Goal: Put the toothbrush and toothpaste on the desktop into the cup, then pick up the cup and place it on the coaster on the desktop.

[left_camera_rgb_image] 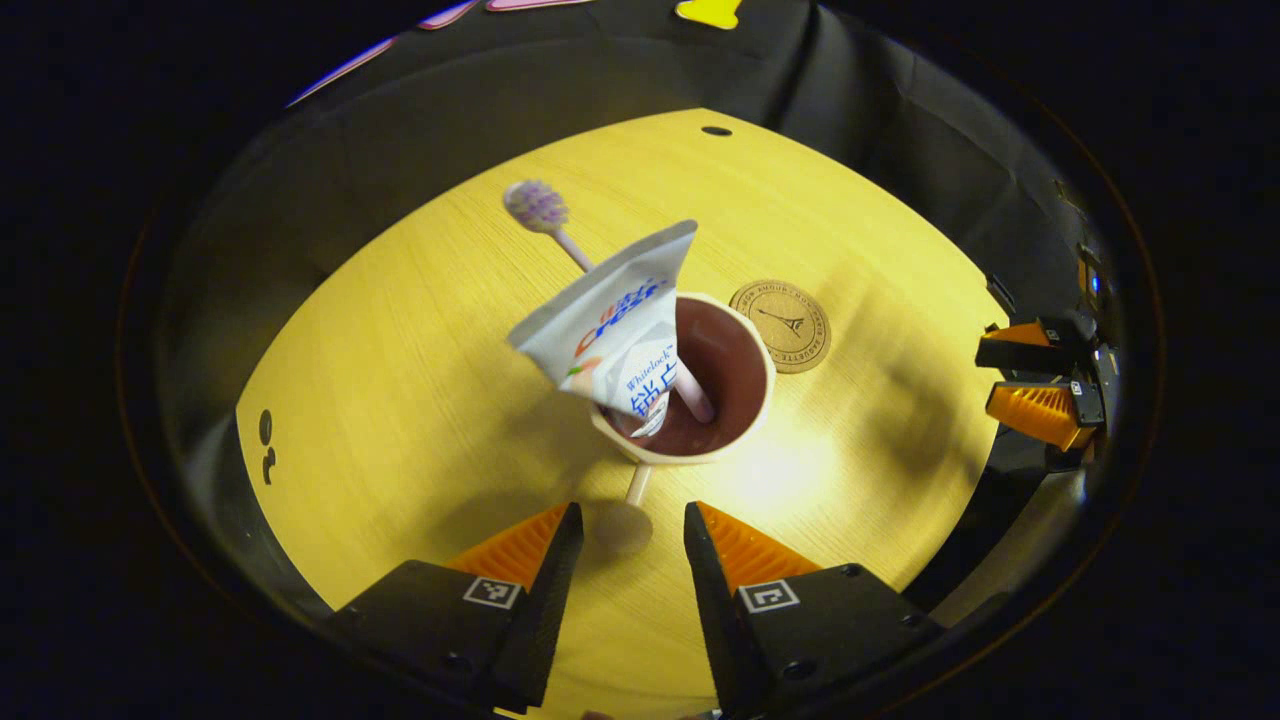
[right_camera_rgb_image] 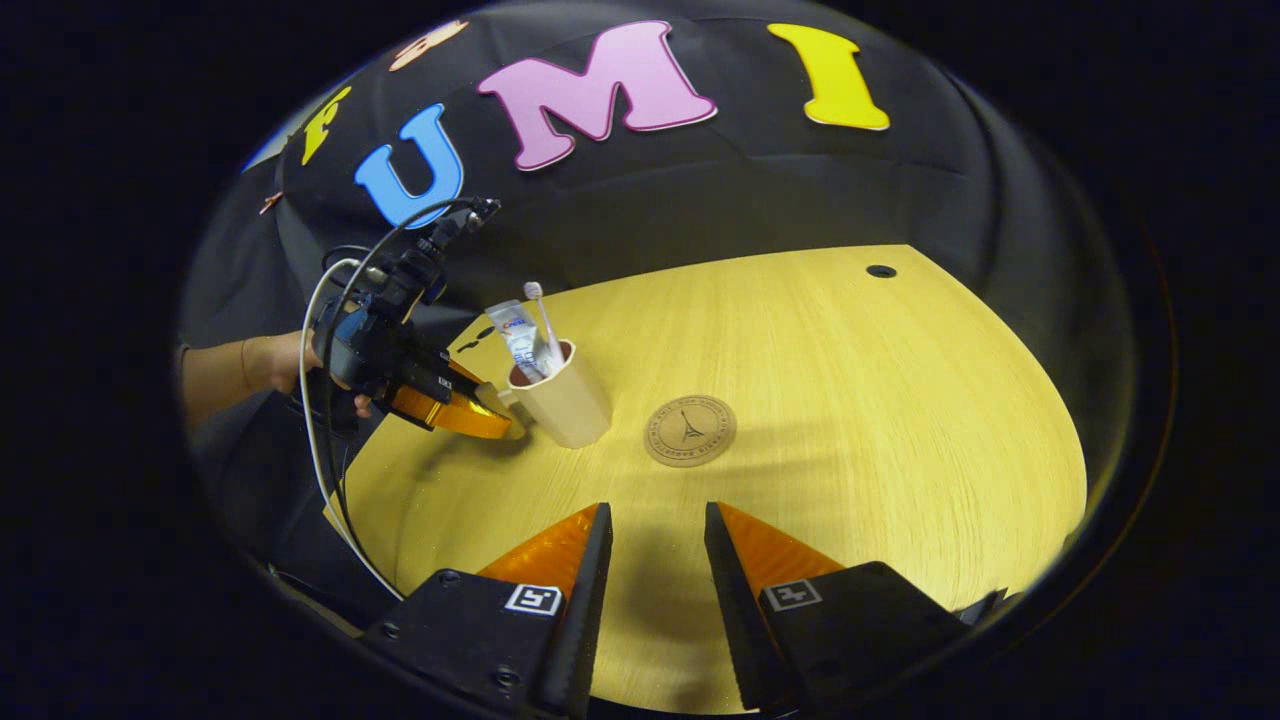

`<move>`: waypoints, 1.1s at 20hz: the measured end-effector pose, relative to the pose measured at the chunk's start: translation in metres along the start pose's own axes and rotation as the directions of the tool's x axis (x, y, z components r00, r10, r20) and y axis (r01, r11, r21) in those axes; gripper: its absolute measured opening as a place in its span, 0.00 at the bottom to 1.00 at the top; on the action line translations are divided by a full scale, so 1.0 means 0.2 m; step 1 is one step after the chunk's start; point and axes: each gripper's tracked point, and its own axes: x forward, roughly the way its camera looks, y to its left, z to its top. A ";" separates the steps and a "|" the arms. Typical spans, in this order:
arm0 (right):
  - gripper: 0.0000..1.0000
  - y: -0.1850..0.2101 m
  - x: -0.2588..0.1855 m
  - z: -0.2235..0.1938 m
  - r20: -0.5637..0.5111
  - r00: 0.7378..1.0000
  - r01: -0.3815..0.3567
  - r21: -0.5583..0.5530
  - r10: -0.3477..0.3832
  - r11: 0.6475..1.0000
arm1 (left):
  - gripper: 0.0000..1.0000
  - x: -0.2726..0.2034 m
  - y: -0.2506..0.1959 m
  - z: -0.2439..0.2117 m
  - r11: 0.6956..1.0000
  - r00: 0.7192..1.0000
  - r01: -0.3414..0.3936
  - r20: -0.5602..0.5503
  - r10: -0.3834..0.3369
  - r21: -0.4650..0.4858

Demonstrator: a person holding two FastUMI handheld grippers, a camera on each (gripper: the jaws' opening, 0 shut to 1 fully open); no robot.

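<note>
Cream cup (left_camera_rgb_image: 700,400) with glossy brown inside stands on the wood-grain desktop (left_camera_rgb_image: 400,380), holding the crinkled toothpaste (left_camera_rgb_image: 615,330) tube and bristled toothbrush (left_camera_rgb_image: 540,208). Round embossed coaster (left_camera_rgb_image: 780,326) sits bare at its 2 o'clock. Left gripper (left_camera_rgb_image: 625,545) released, fingers straddling the cup handle (left_camera_rgb_image: 636,484). Right gripper (right_camera_rgb_image: 655,550) released, well apart.

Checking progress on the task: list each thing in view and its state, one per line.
toothbrush: standing in the cup, bristles up
toothpaste: in the cup, leaning over its rim
cup: upright on the desk, beside the coaster, not on it
coaster: flat, bare
left gripper: open, at the cup's handle
right gripper: open, holding nothing
</note>
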 end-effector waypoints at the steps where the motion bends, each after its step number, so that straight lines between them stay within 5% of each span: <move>1: 0.58 -0.02 -0.01 -0.01 0.000 1.000 0.012 0.008 -0.012 1.000 | 0.64 0.02 0.01 0.01 1.000 1.000 -0.004 -0.015 0.004 0.015; 9: 0.58 -0.15 -0.09 -0.07 0.000 0.997 0.080 0.069 -0.080 0.994 | 0.54 0.14 0.01 0.04 0.999 0.996 0.025 -0.082 -0.021 0.042; 12: 0.58 -0.16 -0.10 -0.09 -0.007 0.996 0.091 0.077 -0.091 0.993 | 0.28 0.14 0.01 0.04 0.999 0.997 0.023 -0.079 -0.019 0.049; 16: 0.58 -0.16 -0.10 -0.10 -0.014 0.996 0.089 0.079 -0.088 0.993 | 0.33 0.15 0.00 0.04 0.999 0.998 0.019 -0.058 -0.016 0.041; 22: 0.58 -0.18 -0.10 -0.09 -0.018 0.997 0.078 0.072 -0.077 0.994 | 0.25 0.13 -0.01 0.06 0.999 1.000 0.000 -0.020 0.001 0.039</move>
